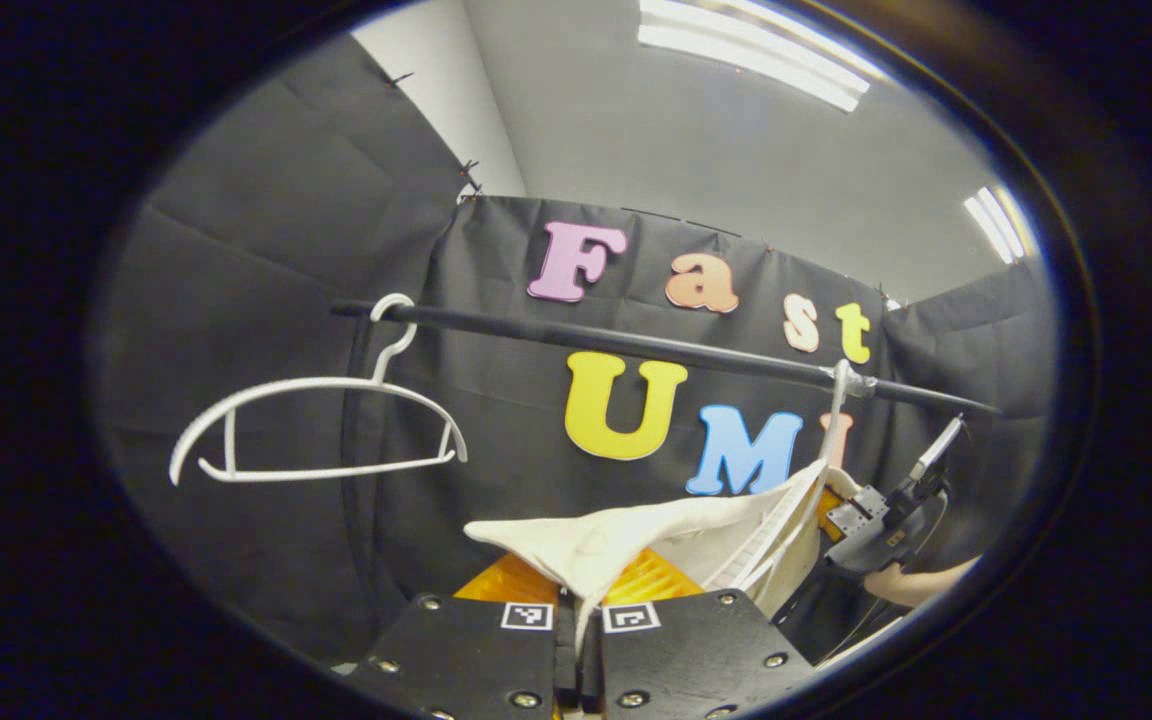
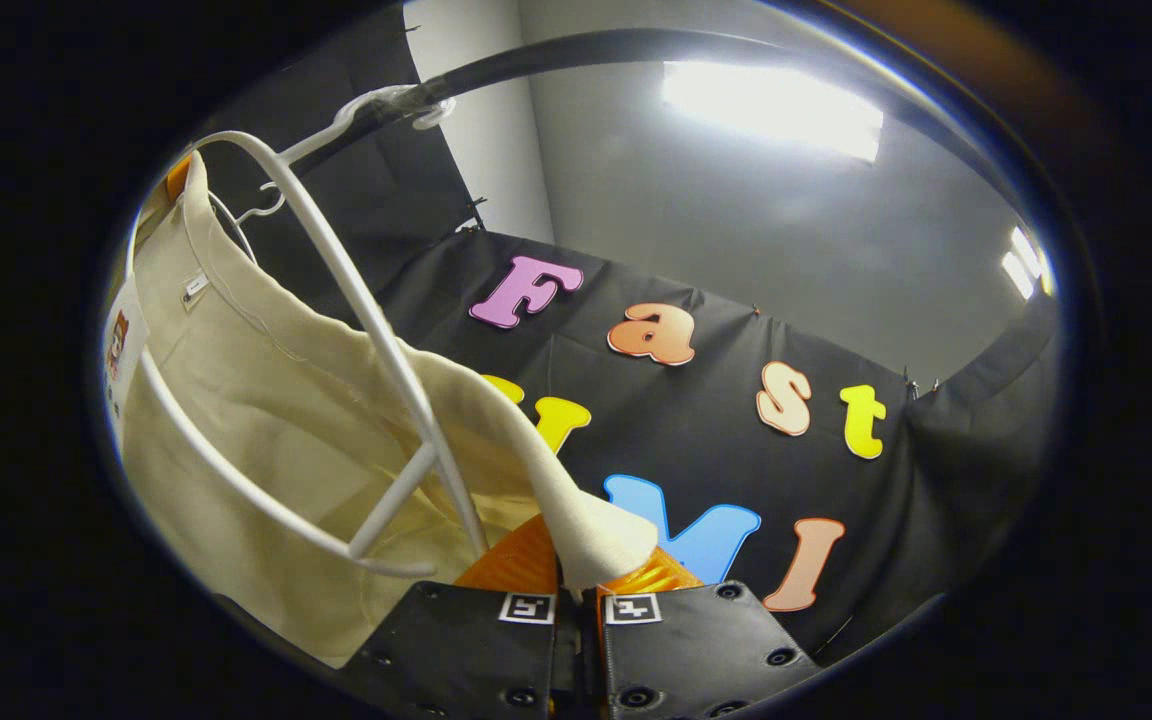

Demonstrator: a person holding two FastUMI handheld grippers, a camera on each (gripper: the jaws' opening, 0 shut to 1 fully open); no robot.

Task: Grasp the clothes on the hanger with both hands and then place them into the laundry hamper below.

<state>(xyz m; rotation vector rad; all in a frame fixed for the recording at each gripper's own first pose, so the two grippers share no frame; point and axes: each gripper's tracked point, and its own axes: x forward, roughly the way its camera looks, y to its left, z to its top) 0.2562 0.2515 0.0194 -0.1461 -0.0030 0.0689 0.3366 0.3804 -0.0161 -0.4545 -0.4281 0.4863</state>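
The left gripper is closed on a corner of the cream garment, cloth pinched between both fingers; the right gripper is likewise closed on the other corner, a bunched tip of fabric standing up from its fingers. The garment hangs between the two, draped on a white hanger hooked on the black rail; its long axis runs from one gripper to the other, roughly along the rail. From the left gripper view the cloth stretches away to the right, toward the far gripper held in a hand; from the right gripper view it lies up and left. Both grips look equally close to the cloth. I judge the next move must slip the garment off the hanger, then lower it. A second hanger hangs bare. A small tag sits near the collar; its writing is too small to read.
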